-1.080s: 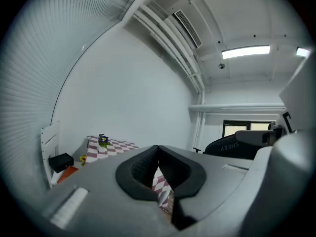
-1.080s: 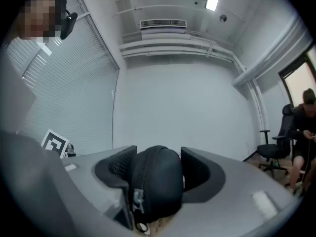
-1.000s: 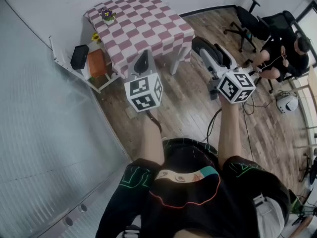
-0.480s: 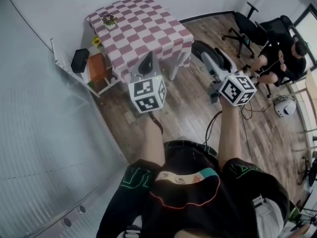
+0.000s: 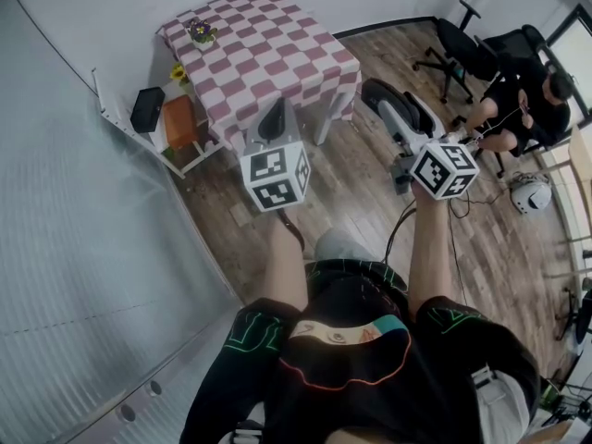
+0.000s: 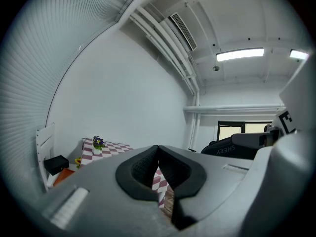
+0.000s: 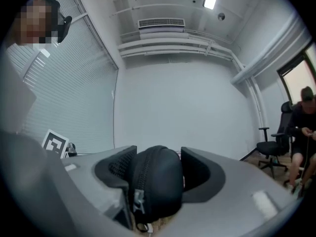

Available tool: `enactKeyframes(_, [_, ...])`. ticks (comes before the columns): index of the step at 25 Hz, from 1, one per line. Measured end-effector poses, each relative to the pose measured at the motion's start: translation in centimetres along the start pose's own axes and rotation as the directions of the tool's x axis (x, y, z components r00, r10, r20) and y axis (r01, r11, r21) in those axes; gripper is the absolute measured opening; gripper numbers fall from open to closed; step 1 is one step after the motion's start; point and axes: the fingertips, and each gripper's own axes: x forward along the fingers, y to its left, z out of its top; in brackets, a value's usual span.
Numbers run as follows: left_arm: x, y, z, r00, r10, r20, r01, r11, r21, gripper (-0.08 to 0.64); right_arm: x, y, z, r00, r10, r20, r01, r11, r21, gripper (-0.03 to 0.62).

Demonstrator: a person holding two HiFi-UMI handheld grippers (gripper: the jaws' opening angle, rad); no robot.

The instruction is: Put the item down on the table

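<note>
A black zippered case is clamped between the jaws of my right gripper, which is shut on it. In the head view the case hangs over the wooden floor, right of the table with its pink-and-white checkered cloth. My left gripper is held up near the table's front corner. Its jaws are shut with nothing between them. Past them I see the table and a small flower pot on its far corner. Both grippers are above the floor, short of the tabletop.
A white shelf with a black box and an orange item stands left of the table. A person sits at the right beside an office chair. A helmet and cables lie on the floor. A ribbed wall runs along the left.
Both grippers have edged a little toward the table, and a grey shoe now shows on the floor below them. The right gripper's hold on the case is the same.
</note>
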Motion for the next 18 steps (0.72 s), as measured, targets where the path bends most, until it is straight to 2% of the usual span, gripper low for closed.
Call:
enactKeyframes(10, [0.8,-0.2,-0.2,1.0,-0.011,0.012,0.011,1.0,-0.017,0.009,0.3,-0.2,0.3,1.0,0.013,-0.014,-0.013,1.0,-0.014,0.281])
enactKeyframes(13, [1.0,1.2,-0.5,1.0,0.026,0.002,-0.026,0.999,-0.019,0.009,1.0,-0.5,-0.4,1.0,0.019,-0.018,-0.019,1.0,0.002,0.281])
enactKeyframes(18, [1.8,2.9,-1.5,0.997,0.06,-0.04,-0.058,0.998,0.031,0.009,3.5,-0.6,-2.2,0.998,0.045,-0.039,-0.043,0.998,0.041,0.281])
